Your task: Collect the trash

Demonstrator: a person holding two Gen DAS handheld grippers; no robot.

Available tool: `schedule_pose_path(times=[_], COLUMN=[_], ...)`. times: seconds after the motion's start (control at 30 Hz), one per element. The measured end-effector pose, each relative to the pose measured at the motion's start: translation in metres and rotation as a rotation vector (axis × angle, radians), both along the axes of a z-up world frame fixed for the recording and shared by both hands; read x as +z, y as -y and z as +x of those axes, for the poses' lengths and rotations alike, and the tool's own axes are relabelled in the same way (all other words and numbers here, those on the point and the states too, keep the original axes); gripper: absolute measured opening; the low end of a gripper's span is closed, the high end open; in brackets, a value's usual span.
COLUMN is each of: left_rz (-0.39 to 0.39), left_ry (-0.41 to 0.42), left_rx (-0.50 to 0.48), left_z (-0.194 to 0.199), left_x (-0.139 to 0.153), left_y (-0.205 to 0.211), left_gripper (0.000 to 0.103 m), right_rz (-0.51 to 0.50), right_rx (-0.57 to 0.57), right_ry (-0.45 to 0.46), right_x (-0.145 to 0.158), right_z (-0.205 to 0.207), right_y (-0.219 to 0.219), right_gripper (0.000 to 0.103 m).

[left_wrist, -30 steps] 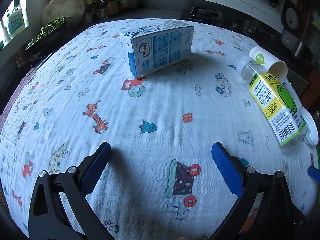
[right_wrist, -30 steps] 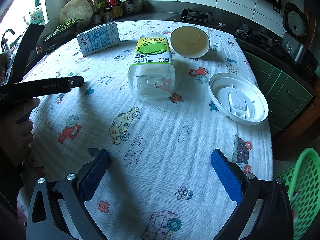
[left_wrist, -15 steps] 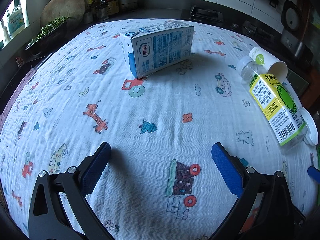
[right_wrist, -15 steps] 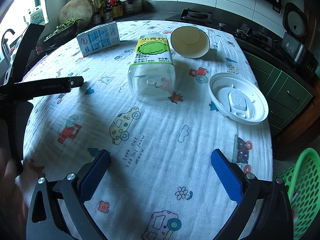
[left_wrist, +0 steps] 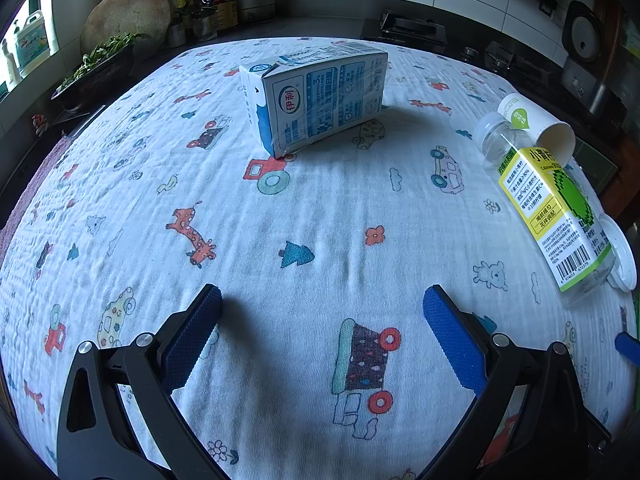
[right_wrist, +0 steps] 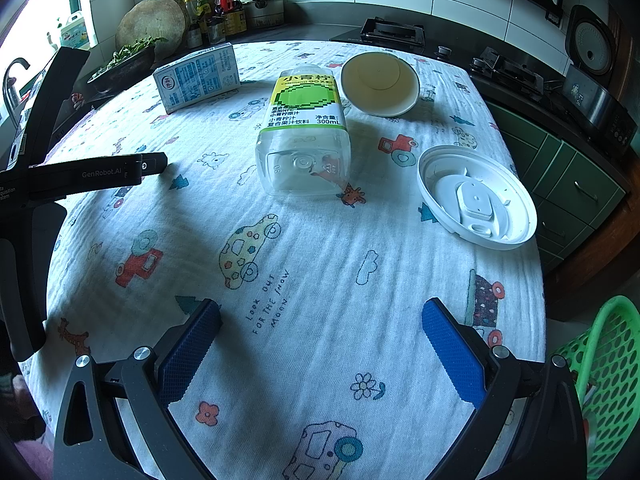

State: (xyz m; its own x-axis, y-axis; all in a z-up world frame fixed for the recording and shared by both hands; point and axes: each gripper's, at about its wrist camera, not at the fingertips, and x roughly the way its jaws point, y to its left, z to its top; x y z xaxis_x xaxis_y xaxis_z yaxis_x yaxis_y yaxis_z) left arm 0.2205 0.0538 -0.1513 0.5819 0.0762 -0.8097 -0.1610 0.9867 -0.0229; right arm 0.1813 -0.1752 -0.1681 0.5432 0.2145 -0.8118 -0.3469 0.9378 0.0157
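The left gripper (left_wrist: 320, 312) hangs above the counter (left_wrist: 320, 208) with its jaws spread wide and nothing between them. The right gripper (right_wrist: 320, 320) is the same, jaws wide apart and empty. On the printed cloth lie four pieces of trash: a blue milk carton (left_wrist: 316, 92) on its side at the far part, a clear bottle (right_wrist: 306, 136) with a yellow-green label lying down, a paper cup (right_wrist: 378, 84) tipped over just beside the bottle's neck, and a white lid (right_wrist: 476, 198) near the right edge. A green basket (right_wrist: 604, 372) stands low beside the counter, at the right.

Window daylight from left, fisheye-warped edges
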Motion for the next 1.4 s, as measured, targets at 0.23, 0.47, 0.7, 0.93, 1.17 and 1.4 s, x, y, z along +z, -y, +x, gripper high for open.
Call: schedule_pose_path(times=[0.23,0.47,0.7,0.93,1.17,1.4], left_rz=[0.0,0.0,-0.006,-0.024,0.028,0.0], left_ry=[0.0,0.0,0.001,0.097,0.149,0.171], left_rx=[0.0,0.0,-0.034,-0.062,-0.101,-0.168], left_z=[0.0,0.0,-0.005,-0.033,-0.047,-0.051], left_x=[0.0,0.0,0.005,0.044,0.083,0.109], left_y=[0.0,0.0,-0.003,0.009,0.038,0.062], left_gripper=[0.099,0.099,0.098,0.098,0.098,0.098], right_rz=[-0.001,0.003,0.009,0.046,0.039,0.033], right_rx=[-0.005,-0.012,-0.088,-0.17,-0.247,-0.315], right_ry=[0.0,0.001,-0.005,0.013,0.041,0.059], right_x=[0.0,0.0,0.002,0.025,0.052,0.07], right_z=[0.0,0.001,-0.009,-0.028,-0.041,-0.047], right_y=[0.0,0.0,0.002,0.016,0.035,0.06], right_gripper=[0.097,0.097,0.097,0.097,0.097,0.097])
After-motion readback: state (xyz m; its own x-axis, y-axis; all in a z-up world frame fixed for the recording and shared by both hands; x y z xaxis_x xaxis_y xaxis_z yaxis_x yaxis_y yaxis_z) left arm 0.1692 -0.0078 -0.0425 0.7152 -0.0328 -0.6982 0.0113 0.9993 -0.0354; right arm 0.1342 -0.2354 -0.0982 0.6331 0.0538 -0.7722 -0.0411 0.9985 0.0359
